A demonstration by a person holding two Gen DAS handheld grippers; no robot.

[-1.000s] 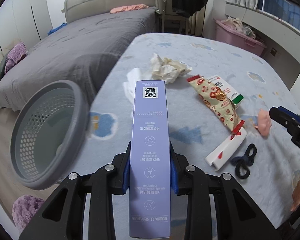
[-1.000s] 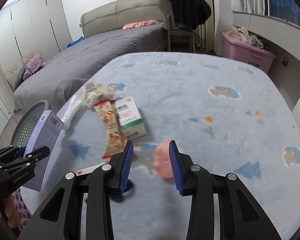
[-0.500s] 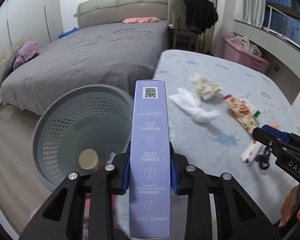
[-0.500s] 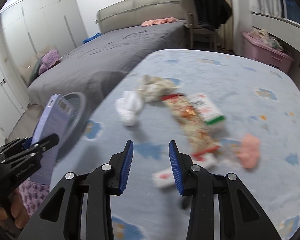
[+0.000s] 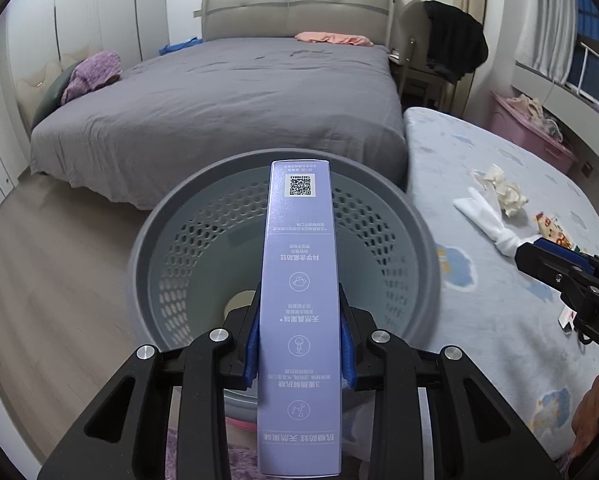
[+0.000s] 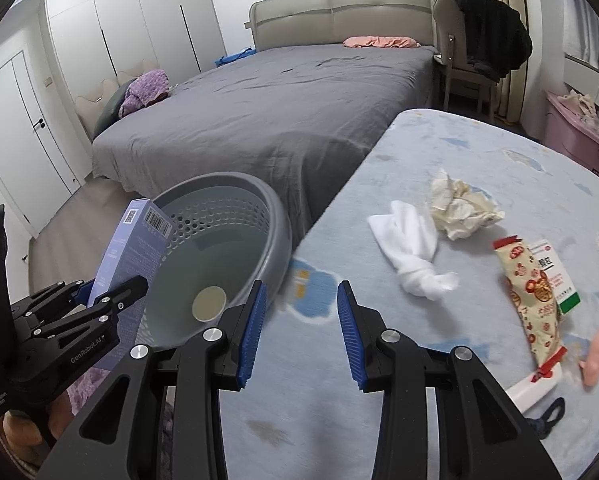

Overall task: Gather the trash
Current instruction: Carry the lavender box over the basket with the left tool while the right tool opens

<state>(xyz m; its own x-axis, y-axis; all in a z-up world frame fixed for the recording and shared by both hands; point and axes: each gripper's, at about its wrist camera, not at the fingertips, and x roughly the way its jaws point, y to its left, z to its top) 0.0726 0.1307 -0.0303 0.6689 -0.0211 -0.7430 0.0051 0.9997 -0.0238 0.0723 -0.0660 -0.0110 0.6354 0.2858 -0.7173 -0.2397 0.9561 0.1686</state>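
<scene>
Holding purple box [image 5: 299, 304] clenched in my left gripper [image 5: 299, 344], poised over gray basket [image 5: 171, 220] beside bed for drop. My right gripper [image 6: 297, 328] empty, jaws apart. Tissue [image 6: 463, 210], wrapper [image 6: 533, 300] wait on blanket [image 6: 479, 152].

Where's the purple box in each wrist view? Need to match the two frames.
Left wrist: purple box fills the centre, running bottom edge to mid-frame, clamped in the left gripper, over the grey basket.
Right wrist: purple box at left, tilted, held in the left gripper at the basket's left rim.
Shared landmark: the grey basket; also the knotted white cloth.
</scene>
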